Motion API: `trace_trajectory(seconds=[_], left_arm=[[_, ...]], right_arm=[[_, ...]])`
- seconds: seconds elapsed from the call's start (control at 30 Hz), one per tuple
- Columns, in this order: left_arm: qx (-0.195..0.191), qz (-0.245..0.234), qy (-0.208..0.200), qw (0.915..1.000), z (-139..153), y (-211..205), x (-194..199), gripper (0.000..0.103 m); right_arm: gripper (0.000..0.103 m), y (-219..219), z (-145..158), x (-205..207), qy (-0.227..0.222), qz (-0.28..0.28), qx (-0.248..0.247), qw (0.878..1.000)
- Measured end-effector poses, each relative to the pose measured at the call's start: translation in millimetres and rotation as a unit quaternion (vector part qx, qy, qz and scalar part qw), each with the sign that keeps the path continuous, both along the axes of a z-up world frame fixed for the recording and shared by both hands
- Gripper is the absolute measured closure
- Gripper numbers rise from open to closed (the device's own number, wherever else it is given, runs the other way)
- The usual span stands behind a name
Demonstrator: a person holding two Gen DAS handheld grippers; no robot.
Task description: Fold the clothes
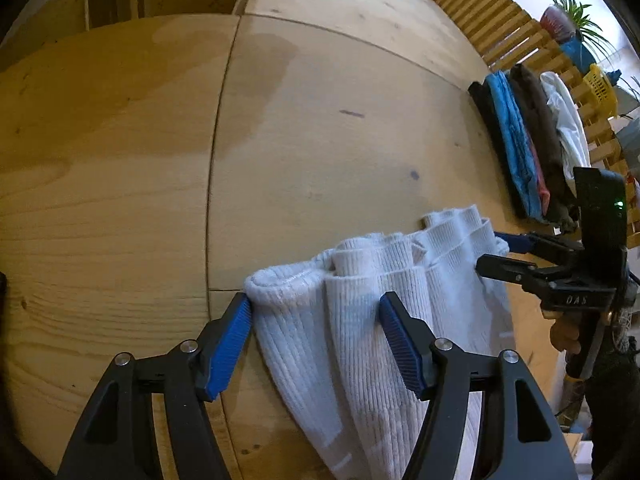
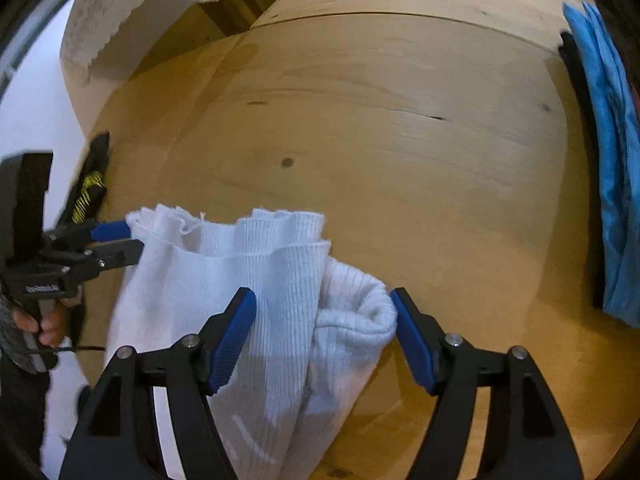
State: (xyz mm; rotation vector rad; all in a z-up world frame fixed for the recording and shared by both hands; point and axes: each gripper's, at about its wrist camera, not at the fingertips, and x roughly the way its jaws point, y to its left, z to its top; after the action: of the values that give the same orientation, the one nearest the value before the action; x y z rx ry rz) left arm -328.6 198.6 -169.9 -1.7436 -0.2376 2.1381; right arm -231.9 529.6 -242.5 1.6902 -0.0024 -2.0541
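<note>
A white ribbed knit garment (image 1: 372,320) lies bunched on the wooden table (image 1: 120,160), well apart from the stack of folded clothes (image 1: 520,140). Left hand-held gripper (image 1: 316,340) and right hand-held gripper (image 2: 324,336) each gape wide over its folds, pinching nothing.

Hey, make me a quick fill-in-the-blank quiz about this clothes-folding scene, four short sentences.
1. The ribbed garment is ___ in colour.
2. It lies on a ___ table.
3. The left gripper and the right gripper both have their jaws ___.
4. In the folded stack, a ___ piece lies between the black and brown ones.

Missing words: white; wooden; open; blue.
</note>
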Motion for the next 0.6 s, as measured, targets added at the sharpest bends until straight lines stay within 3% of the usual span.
trace_trajectory(seconds=[0.1, 0.13, 0.17, 0.23, 0.3, 0.6], left_arm=[[0.007, -0.008, 0.005, 0.9999, 0.0, 1.1, 0.1, 0.044], [0.011, -0.012, 0.01, 0.9998, 0.9, 0.7, 0.8, 0.057], [0.015, -0.016, 0.014, 0.9997, 1.7, 0.4, 1.4, 0.061], [0.022, -0.024, 0.023, 0.9992, 3.4, -0.3, 2.7, 0.078], [0.03, -0.031, 0.032, 0.9986, 5.1, -1.1, 4.0, 0.085], [0.073, -0.025, 0.04, 0.9962, 19.3, -10.1, 4.8, 0.091]], right_arm=[[0.036, -7.1, 0.9, 5.8, 0.022, 0.016, 0.028, 0.999], [0.037, -7.4, 1.3, 6.5, 0.025, 0.019, 0.033, 0.999], [0.04, -6.8, 1.8, 6.6, 0.027, 0.02, 0.035, 0.999], [0.067, -3.5, 2.1, 6.1, 0.026, 0.019, 0.03, 0.999], [0.076, 4.9, 0.9, 3.9, 0.011, 0.011, -0.001, 1.0], [0.085, 23.4, 17.7, 4.0, 0.009, -0.02, -0.07, 0.997]])
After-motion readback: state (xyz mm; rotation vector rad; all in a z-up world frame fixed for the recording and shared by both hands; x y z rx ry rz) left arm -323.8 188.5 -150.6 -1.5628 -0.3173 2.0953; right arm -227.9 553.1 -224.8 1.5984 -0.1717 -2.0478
